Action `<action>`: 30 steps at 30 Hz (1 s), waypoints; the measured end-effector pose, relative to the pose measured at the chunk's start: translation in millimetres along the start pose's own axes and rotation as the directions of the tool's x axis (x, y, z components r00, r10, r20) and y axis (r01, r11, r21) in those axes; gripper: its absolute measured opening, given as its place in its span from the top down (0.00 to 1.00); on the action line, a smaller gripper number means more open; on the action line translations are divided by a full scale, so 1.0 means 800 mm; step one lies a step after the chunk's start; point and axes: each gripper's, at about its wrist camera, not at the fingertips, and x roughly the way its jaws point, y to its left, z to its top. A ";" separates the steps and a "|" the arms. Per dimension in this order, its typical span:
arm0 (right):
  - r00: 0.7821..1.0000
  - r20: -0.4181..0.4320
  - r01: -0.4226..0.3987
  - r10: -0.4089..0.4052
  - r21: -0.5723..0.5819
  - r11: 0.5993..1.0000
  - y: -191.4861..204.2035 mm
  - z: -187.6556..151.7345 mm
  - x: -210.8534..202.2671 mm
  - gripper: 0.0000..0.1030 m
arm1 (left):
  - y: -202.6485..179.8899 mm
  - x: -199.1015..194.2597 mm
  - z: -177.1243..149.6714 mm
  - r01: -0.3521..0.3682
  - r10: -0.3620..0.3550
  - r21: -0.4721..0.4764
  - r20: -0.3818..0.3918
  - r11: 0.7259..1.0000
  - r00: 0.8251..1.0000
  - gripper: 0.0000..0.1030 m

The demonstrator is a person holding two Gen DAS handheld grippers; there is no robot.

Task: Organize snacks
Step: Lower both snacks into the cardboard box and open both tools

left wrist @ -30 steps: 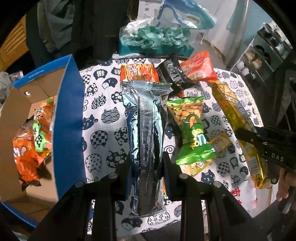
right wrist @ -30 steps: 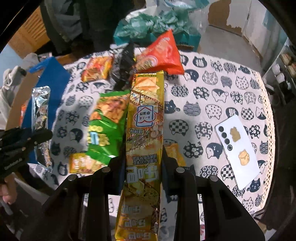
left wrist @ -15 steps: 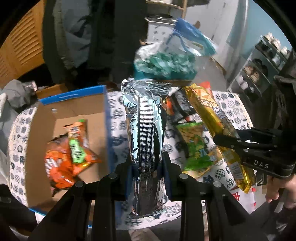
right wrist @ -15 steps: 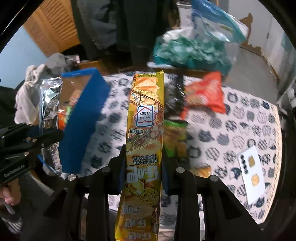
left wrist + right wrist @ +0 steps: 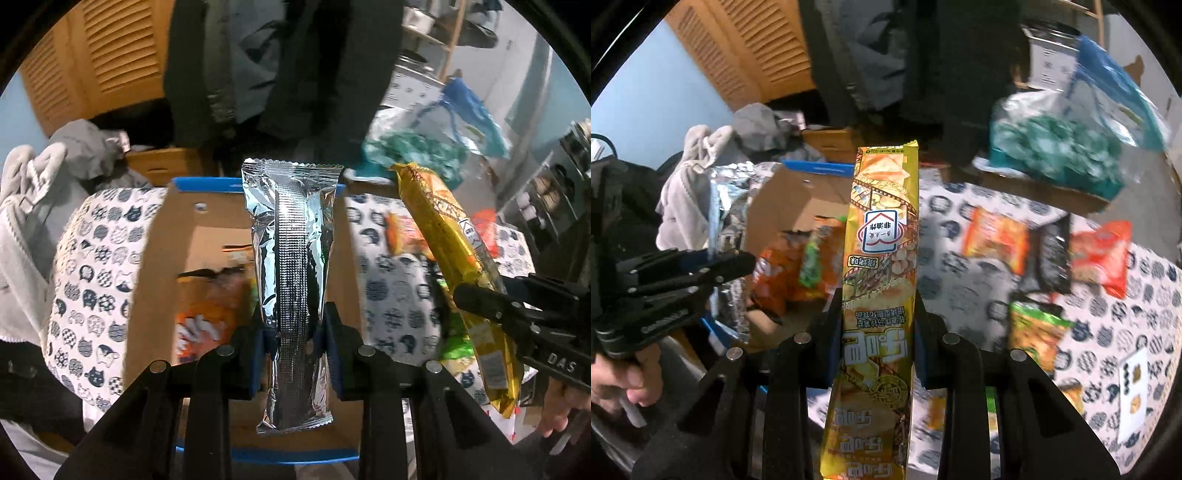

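My left gripper is shut on a long silver foil packet and holds it above the open cardboard box with blue rims. Orange snack bags lie in the box. My right gripper is shut on a long yellow snack packet, held up to the right of the box; it also shows in the left wrist view. The left gripper and silver packet show at the left of the right wrist view.
Orange, black, red and green snack bags lie on the cat-print tablecloth. A white phone lies at the right. A bag of teal items and hanging clothes stand behind.
Both grippers have swung left with their packets: the silver packet now hangs over the box, and the yellow packet has come closer to the box.
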 end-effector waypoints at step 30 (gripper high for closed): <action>0.982 -0.178 -0.060 0.066 0.037 0.998 0.118 0.045 0.207 0.71 | 0.132 0.099 -0.014 -0.043 0.014 -0.165 -0.173 0.985 0.985 0.72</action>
